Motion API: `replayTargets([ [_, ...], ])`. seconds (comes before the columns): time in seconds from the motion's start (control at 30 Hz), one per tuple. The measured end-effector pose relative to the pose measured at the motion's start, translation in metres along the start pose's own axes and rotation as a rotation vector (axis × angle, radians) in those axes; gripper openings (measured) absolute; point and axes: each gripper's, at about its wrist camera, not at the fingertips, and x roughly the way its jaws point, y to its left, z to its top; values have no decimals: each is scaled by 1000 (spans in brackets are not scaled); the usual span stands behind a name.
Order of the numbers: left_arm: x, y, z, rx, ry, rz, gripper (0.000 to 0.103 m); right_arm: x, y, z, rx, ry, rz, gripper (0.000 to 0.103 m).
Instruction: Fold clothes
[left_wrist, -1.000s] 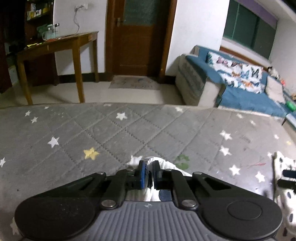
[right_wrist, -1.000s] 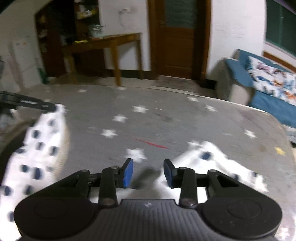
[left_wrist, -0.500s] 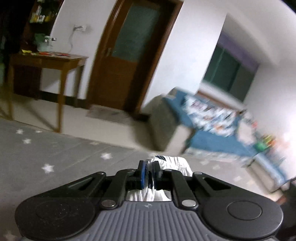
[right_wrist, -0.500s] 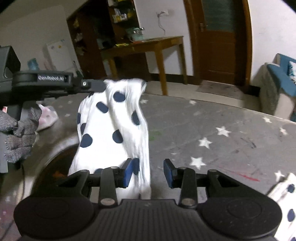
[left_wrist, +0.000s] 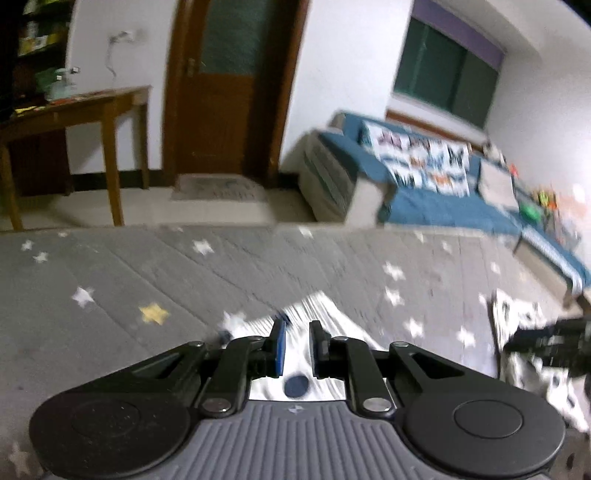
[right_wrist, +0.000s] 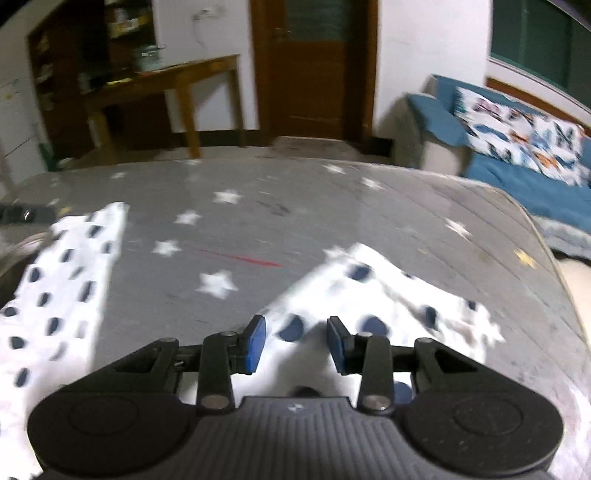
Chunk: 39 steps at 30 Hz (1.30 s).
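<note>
Polka-dot garment (right_wrist: 373, 295) lies on star quilt (right_wrist: 258, 206), spread under and ahead of both pairs of fingers. Left gripper (left_wrist: 295, 347): narrow gap, cloth beneath, nothing pinched. Right gripper (right_wrist: 295, 345): fingers parted, empty. I judge fabric light, limp, creasing easily; I'd pinch hem or corner.

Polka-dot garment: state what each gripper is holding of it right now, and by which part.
Nothing is held. The left gripper stands open over the polka-dot garment, pads off the cloth. The right gripper is open too, above another part.
</note>
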Motion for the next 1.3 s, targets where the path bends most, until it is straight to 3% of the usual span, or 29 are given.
replayTargets([
  [0.1,20,-14,-3,18,40,13,15,5,-7,5,19,-26,-3,36],
  [0.3,48,-31,-2,66,29,80,19,28,-4,21,-43,-63,-21,41],
  [0.5,27,-32,-1,45,18,86,20,8,5,20,-107,-89,-9,41],
  [0.63,-12,-32,-11,24,17,79,32,-34,15,0,-135,-85,41,41],
  [0.77,-54,-36,-31,22,44,91,36,-83,29,-36,-172,-63,110,41],
  [1.03,-137,-48,-105,30,109,119,42,-177,66,-123,-217,-9,257,41],
  [1.3,-191,-67,-183,-15,173,91,44,-246,100,-191,-328,23,335,41],
])
